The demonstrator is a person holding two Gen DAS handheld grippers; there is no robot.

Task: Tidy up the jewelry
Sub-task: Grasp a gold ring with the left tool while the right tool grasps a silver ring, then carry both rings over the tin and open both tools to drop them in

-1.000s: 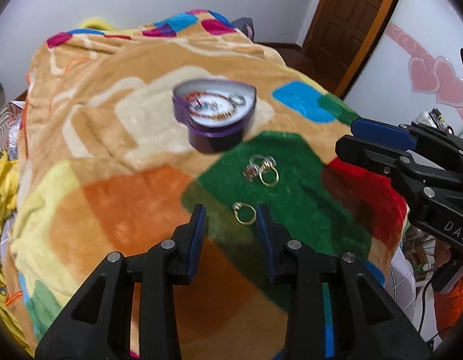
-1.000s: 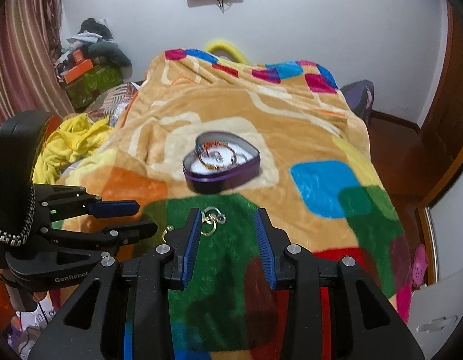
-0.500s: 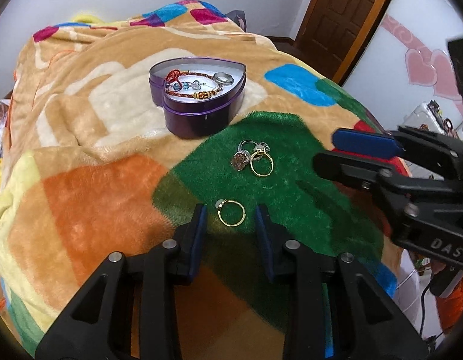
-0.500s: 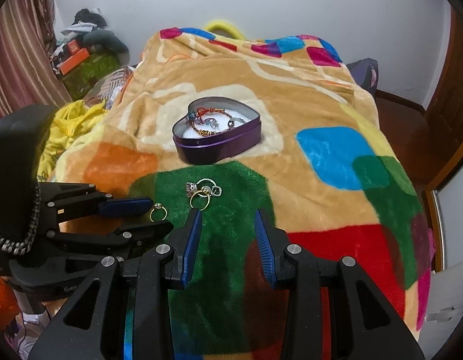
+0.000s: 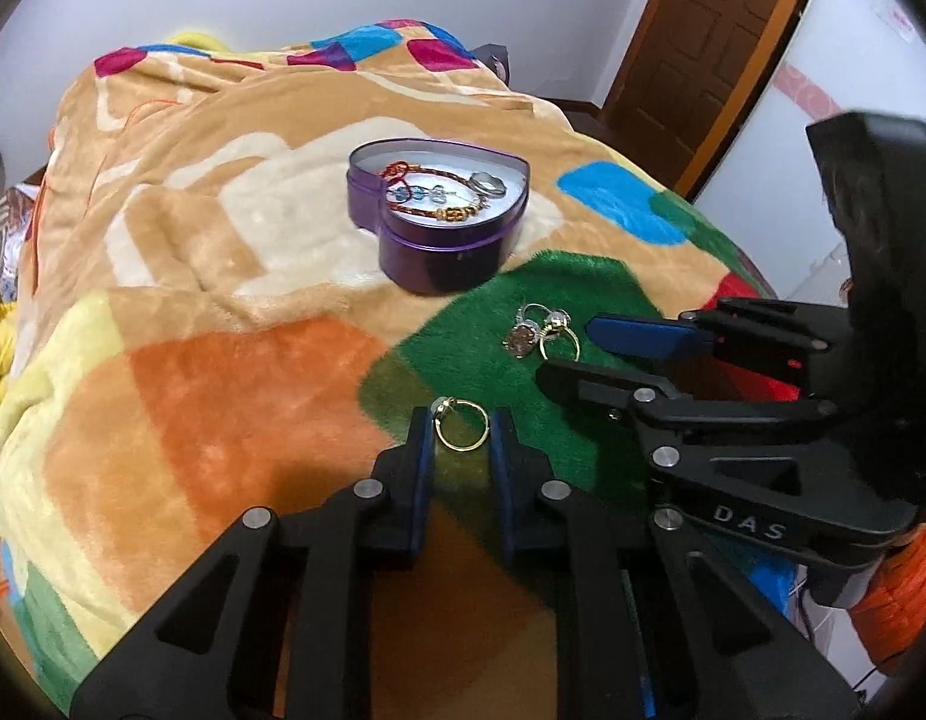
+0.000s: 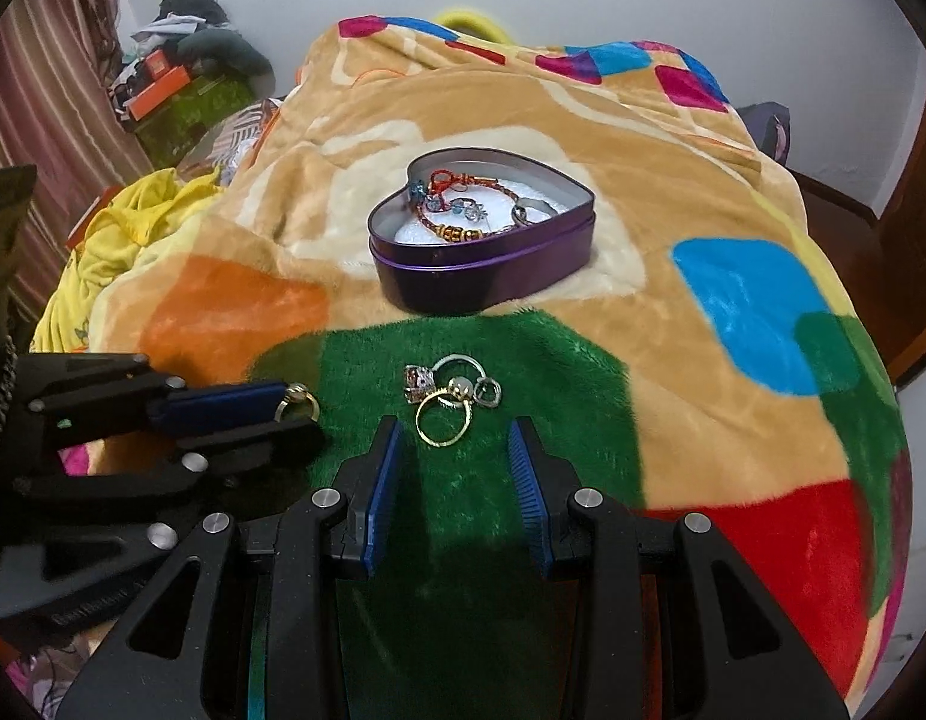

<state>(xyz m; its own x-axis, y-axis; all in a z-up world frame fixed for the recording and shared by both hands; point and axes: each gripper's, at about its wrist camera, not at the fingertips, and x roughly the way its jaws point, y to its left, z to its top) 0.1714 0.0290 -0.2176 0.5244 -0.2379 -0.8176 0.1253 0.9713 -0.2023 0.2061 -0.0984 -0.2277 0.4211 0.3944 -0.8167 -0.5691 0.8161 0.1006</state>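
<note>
Gold ring [image 5: 461, 425] lies flat on green patch of blanket [image 5: 223, 252], right between tips of left claw [image 5: 461, 433]. Left claw narrow, blue pads close on both sides of ring; touching or not, cannot tell. Ring's small stone points up-left, toward purple heart tin [image 5: 439, 213]. Right claw [image 6: 457, 462] wide apart, holds nothing. Pile of rings [image 6: 451, 399] sits just past its tips. Tin holds beaded bracelet [image 6: 457, 210].

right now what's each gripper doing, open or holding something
Left gripper: open, fingers either side of the single gold ring, not yet clamped.
Right gripper: open, holding nothing, just short of the ring cluster.
</note>
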